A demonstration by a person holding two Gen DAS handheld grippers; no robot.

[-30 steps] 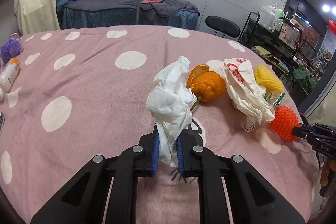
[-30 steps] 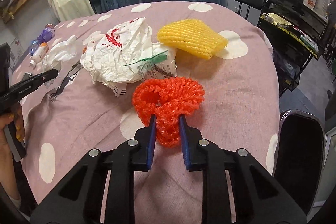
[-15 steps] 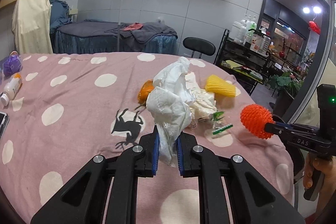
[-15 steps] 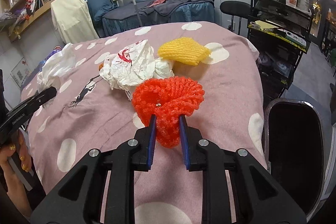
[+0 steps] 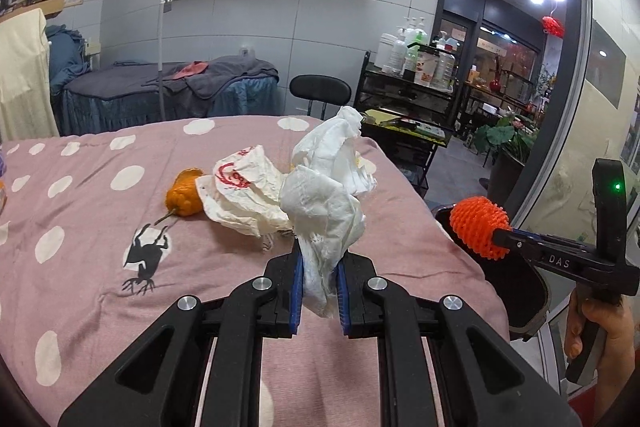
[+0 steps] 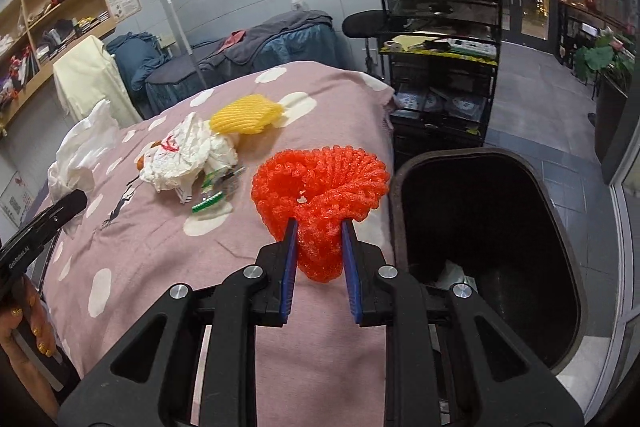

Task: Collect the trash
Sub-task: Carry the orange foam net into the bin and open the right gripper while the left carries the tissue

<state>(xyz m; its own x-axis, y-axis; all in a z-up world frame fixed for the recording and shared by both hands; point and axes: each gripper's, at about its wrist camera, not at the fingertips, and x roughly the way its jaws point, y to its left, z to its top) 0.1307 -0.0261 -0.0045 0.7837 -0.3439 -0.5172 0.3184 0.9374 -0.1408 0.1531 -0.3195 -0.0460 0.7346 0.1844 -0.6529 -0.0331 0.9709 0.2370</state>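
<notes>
My left gripper (image 5: 318, 281) is shut on a crumpled white tissue (image 5: 326, 199) and holds it above the pink dotted tablecloth (image 5: 100, 227). My right gripper (image 6: 318, 255) is shut on an orange foam fruit net (image 6: 320, 187), held at the table's right edge beside the open black trash bin (image 6: 500, 227). The net (image 5: 478, 221) and the bin (image 5: 516, 291) also show in the left wrist view. On the table lie a crumpled white wrapper with red print (image 5: 240, 193), an orange fruit (image 5: 184, 193) and a yellow foam net (image 6: 246, 115).
A green-and-white packet (image 6: 208, 203) lies by the wrapper. A black shelf cart (image 6: 440, 67) with bottles stands behind the bin. A black stool (image 5: 320, 91) and a covered bed (image 5: 172, 91) are beyond the table. Some white trash lies inside the bin (image 6: 452, 277).
Both grippers have lifted and swung right toward the table's edge with their loads. The trash bin has come into view under the right gripper.
</notes>
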